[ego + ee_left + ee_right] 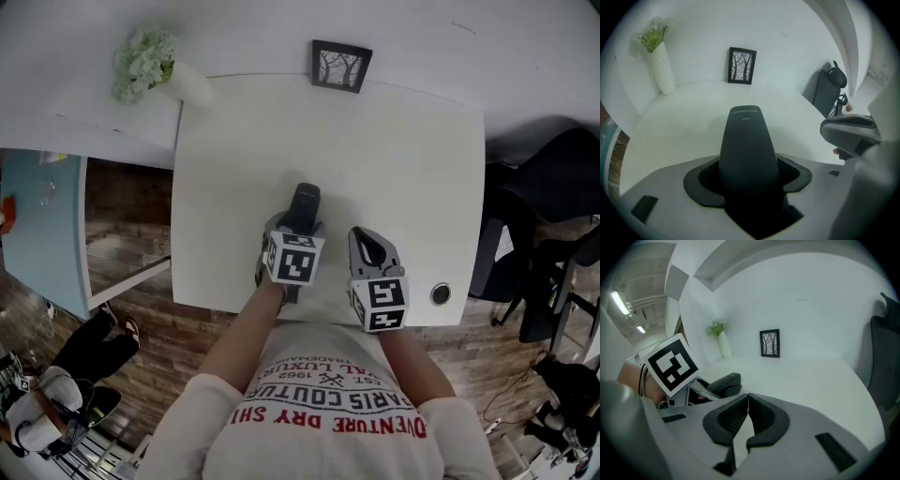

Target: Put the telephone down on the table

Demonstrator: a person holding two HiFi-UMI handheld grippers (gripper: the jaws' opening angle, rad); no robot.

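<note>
Over near-middle of white table [412, 187]: left gripper [296, 230], jaws wide, clamped on dark telephone [304, 204]. Right gripper [371, 246] just right of it, jaws pressed together, empty. Contact with tabletop: cannot tell. Risk: if released with far end hanging clear, likely drop, bounce or skid toward near edge. Long axis near-to-far, free end toward far picture frame [341, 65].

In view are 1 tabletop [403, 169] and 1 telephone [304, 204]. There is 1 vase [192, 86] holding 1 bunch of flowers [143, 61] at 11 o'clock, 1 picture frame [341, 66] at 12 o'clock and 1 round cap [441, 294] at 4 o'clock. There are 2 tongs, the left tongs [295, 223] and the right tongs [366, 234]. 1 other person [89, 352] is at 8 o'clock.
</note>
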